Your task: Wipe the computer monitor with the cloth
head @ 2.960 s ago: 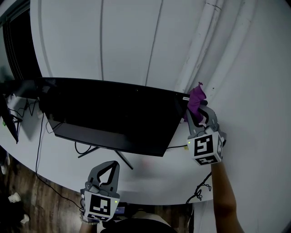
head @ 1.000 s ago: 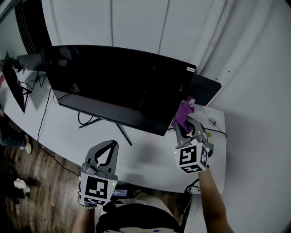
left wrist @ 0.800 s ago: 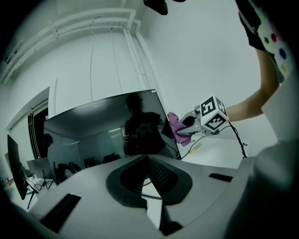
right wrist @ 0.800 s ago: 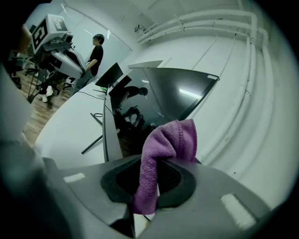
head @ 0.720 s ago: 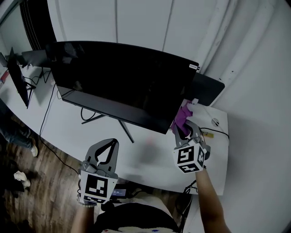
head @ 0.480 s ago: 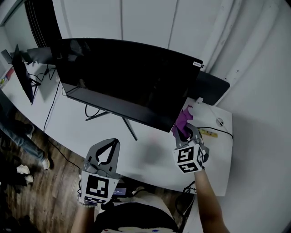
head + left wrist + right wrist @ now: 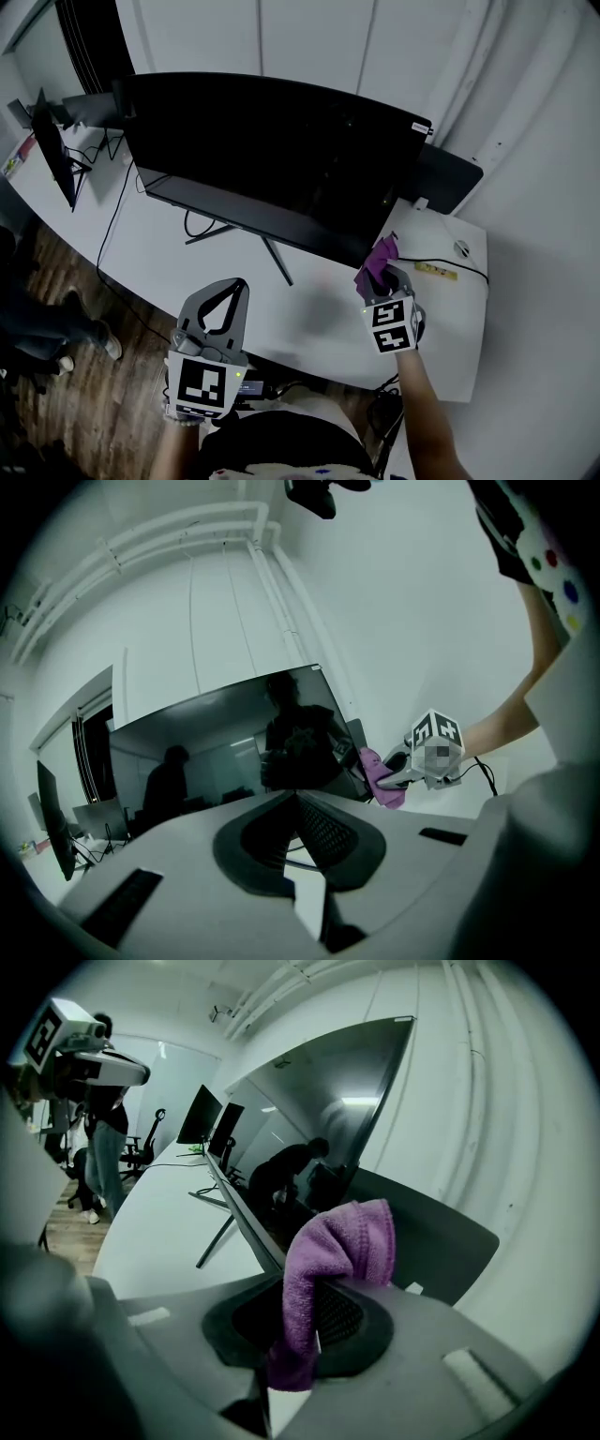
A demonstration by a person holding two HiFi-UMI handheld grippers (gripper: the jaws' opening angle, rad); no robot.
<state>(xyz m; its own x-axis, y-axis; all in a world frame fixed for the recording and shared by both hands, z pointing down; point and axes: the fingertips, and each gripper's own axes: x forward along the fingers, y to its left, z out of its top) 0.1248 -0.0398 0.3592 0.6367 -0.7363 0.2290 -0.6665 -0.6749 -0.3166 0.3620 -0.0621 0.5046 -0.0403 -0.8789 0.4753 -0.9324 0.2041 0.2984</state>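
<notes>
**Plainly, the screen was seen to lie left of the held cloth**

The right gripper was closed firmly on a purple cloth. A fold of the cloth was pinched between the jaws, with the rest bunched above the tips and drooping over them. The cloth was held close to the lower right corner of the computer monitor. Whether it was touching the glass could not be told from any view.

From that corner, the wide dark screen was stretched away to the person's left, its long axis running across the white desk. The panel itself was raised on a thin stand. Almost the whole face was therefore judged to lie leftward and upward of the cloth, so a sweep in that direction along the long axis would be called for.

The left gripper was held with its jaws together and nothing between them, low near the desk's front edge and well apart from the screen. The right gripper was by far the nearer, and the wiping was judged to fall to it alone.
</notes>
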